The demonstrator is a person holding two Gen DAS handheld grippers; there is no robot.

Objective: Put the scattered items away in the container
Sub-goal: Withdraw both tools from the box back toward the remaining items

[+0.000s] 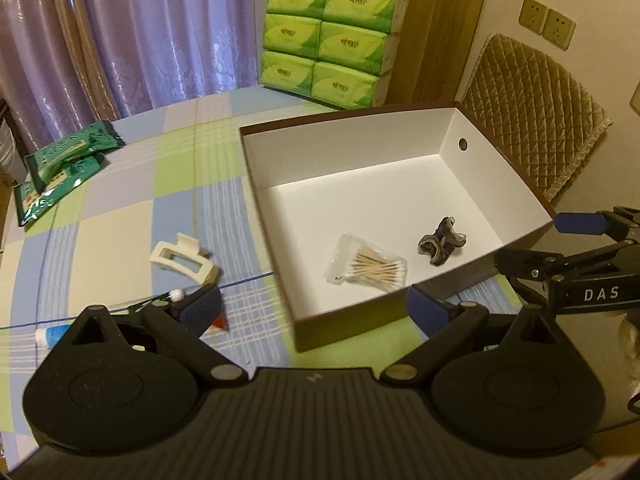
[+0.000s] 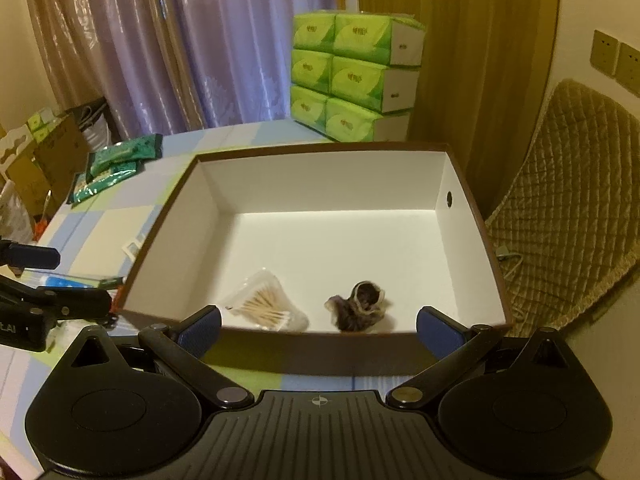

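A brown box with a white inside (image 1: 472,136) (image 2: 440,240) stands on the checked tablecloth. In it lie a clear bag of cotton swabs (image 1: 368,268) (image 2: 268,304) and a dark hair scrunchie (image 1: 442,242) (image 2: 358,306). Left of the box, on the cloth, lie a cream hair claw clip (image 1: 182,262) and a blue-and-white tube (image 1: 54,334). My left gripper (image 1: 314,308) is open at the box's near-left corner, holding nothing. My right gripper (image 2: 318,328) is open in front of the box's near wall, empty; it also shows at the right edge of the left wrist view (image 1: 556,240).
Green wipe packs (image 1: 60,164) (image 2: 116,164) lie at the table's far left. A stack of green tissue packs (image 1: 332,40) (image 2: 352,76) stands behind the box. A quilted chair back (image 1: 532,116) (image 2: 568,208) is to the right. Purple curtains hang behind.
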